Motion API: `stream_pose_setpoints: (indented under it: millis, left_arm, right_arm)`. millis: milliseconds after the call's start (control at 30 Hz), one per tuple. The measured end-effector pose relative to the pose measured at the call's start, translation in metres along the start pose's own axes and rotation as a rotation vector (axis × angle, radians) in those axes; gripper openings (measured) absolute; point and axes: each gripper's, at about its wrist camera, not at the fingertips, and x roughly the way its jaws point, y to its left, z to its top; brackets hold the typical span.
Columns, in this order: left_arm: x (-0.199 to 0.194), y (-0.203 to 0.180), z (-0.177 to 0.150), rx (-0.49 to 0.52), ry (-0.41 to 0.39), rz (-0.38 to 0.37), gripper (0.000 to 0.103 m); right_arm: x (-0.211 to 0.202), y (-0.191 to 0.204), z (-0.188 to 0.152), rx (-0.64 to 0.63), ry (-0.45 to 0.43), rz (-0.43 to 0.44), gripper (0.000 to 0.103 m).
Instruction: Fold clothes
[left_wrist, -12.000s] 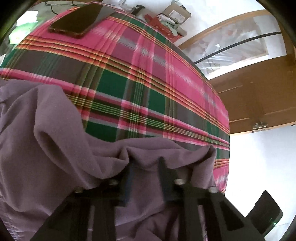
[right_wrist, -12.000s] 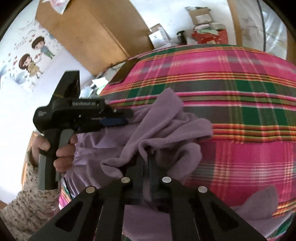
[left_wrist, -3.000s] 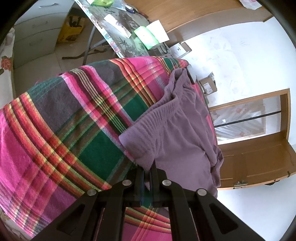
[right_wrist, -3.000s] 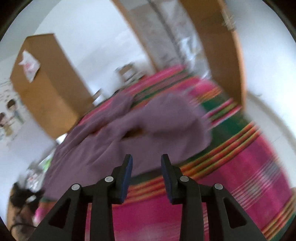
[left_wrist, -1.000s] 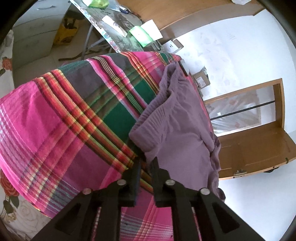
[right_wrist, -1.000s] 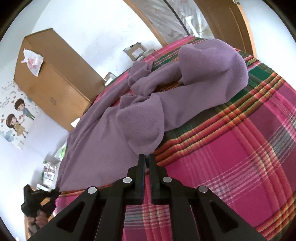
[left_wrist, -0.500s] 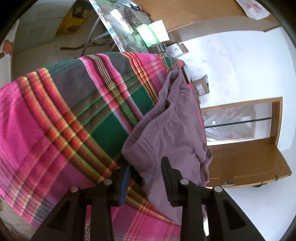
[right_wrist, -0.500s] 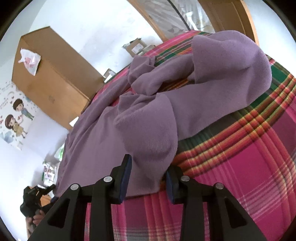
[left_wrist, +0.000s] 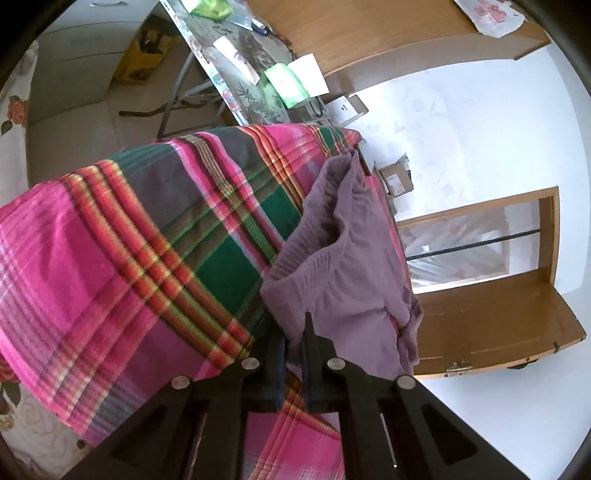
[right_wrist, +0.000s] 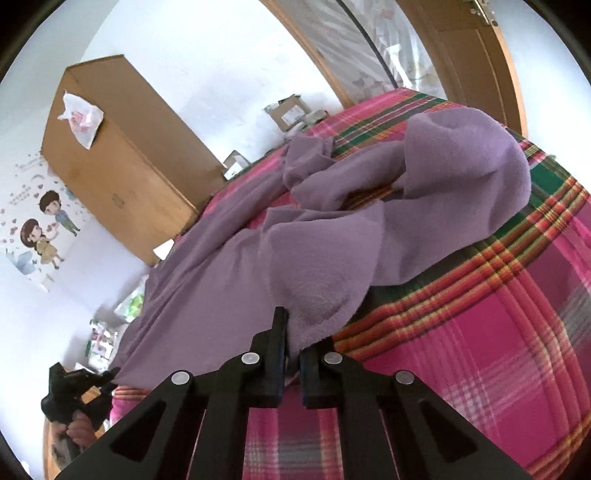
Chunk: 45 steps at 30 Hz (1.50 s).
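A purple fleece garment (left_wrist: 347, 266) lies stretched across the plaid bed cover (left_wrist: 147, 258). In the left wrist view its gathered waistband end points at me, and my left gripper (left_wrist: 293, 341) is shut on that corner. From the right wrist the garment (right_wrist: 332, 229) runs away in loose folds, one leg end bulging at the far right. My right gripper (right_wrist: 291, 349) is shut on the near leg hem, with cloth between the jaws. The left gripper (right_wrist: 107, 374), held by a hand (right_wrist: 79, 428), shows at the garment's far end.
The pink and green plaid cover (right_wrist: 498, 332) spreads wide on both sides of the garment. A wooden wardrobe (right_wrist: 122, 166) stands behind the bed. A glass-topped table (left_wrist: 251, 74) with papers lies beyond the bed's far edge, and a wooden door (left_wrist: 491, 325) stands to the right.
Half a second ago both grippers stood open at the garment's edges; both have now closed on the cloth, the left on the waistband corner and the right on the leg hem.
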Motion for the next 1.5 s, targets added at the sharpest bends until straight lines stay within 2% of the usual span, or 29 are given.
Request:
stream_pose_setpoints:
  millis: [567, 900, 1100, 1133, 1333, 1467, 1500]
  left_arm:
    - [-0.03, 0.017, -0.025, 0.025, 0.021, 0.009, 0.006]
    - [-0.026, 0.028, -0.031, 0.045, 0.04, 0.079, 0.007]
    - [-0.035, 0.016, -0.031, 0.132, 0.03, 0.105, 0.017]
    - [-0.038, 0.015, -0.03, 0.145, 0.031, 0.103, 0.017]
    - [-0.06, 0.019, -0.016, 0.162, -0.008, 0.104, 0.017]
    - [-0.059, 0.004, -0.001, 0.224, -0.012, 0.087, 0.018]
    - [-0.057, -0.002, 0.003, 0.247, -0.007, 0.073, 0.022]
  right_arm:
    - [-0.038, -0.007, -0.019, 0.037, 0.012, 0.028, 0.006]
    - [-0.031, -0.014, -0.026, 0.021, 0.089, -0.026, 0.006]
    - [-0.024, -0.015, -0.028, -0.006, 0.133, -0.07, 0.014]
    - [-0.024, -0.015, -0.028, -0.014, 0.143, -0.076, 0.018]
    - [-0.039, -0.005, -0.024, -0.157, 0.189, -0.135, 0.022]
    - [-0.051, 0.01, -0.013, -0.211, 0.17, -0.077, 0.024]
    - [-0.051, 0.017, -0.01, -0.233, 0.16, -0.063, 0.024]
